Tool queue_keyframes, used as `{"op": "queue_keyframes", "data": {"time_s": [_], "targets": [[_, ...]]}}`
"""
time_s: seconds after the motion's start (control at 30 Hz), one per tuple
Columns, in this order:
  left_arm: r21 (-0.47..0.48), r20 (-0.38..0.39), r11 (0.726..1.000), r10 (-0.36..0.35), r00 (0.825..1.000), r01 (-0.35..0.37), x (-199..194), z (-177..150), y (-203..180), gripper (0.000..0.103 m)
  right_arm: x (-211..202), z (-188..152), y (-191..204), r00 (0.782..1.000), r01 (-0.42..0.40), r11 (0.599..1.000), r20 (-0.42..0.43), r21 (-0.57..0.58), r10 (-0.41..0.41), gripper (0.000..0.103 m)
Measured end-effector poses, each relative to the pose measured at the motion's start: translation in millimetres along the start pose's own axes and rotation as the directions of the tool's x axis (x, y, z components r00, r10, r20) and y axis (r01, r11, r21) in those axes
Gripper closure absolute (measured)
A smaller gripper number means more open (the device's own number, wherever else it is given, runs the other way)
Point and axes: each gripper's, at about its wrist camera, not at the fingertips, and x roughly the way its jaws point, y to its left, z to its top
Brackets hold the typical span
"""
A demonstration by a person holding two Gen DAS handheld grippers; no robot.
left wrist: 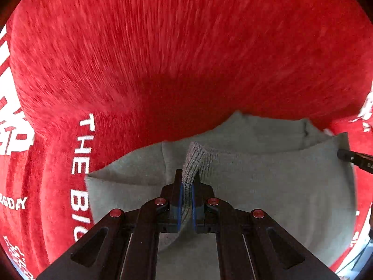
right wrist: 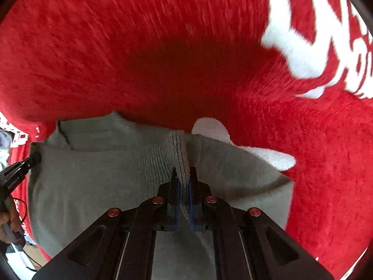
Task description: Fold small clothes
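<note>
Grey garment [left wrist: 268,182]: ribbed edges pinched, lying on red blanket [left wrist: 186,46].
Left gripper [left wrist: 186,186]: clamped on ribbed hem.
Right gripper [right wrist: 183,184]: clamped on ribbed hem.

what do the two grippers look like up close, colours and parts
Both the left gripper and the right gripper are matte black, with angular linkage arms, four round red rivets each, and blue pads lining their narrow fingers. The right one carries small white lettering on its side, unreadable here.

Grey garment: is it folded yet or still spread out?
Partly folded, mid-fold. The grey garment is lifted at its ribbed edge, pinched by the left gripper and right gripper, and doubled over itself above the red blanket.
</note>
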Motion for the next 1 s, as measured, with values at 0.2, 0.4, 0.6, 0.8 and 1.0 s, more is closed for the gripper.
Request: {"op": "queue_keyframes", "data": {"time_s": [0.2,0.4,0.6,0.8,1.0], "targets": [[-0.057,-0.007,0.994,0.094,0.996,-0.094,8,1,18,0.054,-9,2,-12,0.996,0.08,0.994,0.037,0.071,-0.082,0.081],[-0.132,0.007,0.98,0.151,0.989,-0.149,-24,0,53,0.045,-38,-7,-33,0.993,0.096,0.98,0.054,0.175,-0.107,0.078],[-0.095,-0.014,0.992,0.079,0.997,-0.08,-55,-37,48,0.045,-69,-59,-7,0.998,-0.002,0.997,0.06,0.082,-0.003,0.078],[-0.107,-0.135,0.989,0.091,0.987,-0.106,-42,-95,46,0.045,-46,-124,4,0.997,0.026,0.997,-0.07,0.068,-0.021,0.079],[-0.181,-0.171,0.981,0.033,0.985,-0.065,-58,-129,75,0.045,-84,-167,-19,0.995,-0.085,0.961,-0.025,0.262,0.095,0.036]]}}
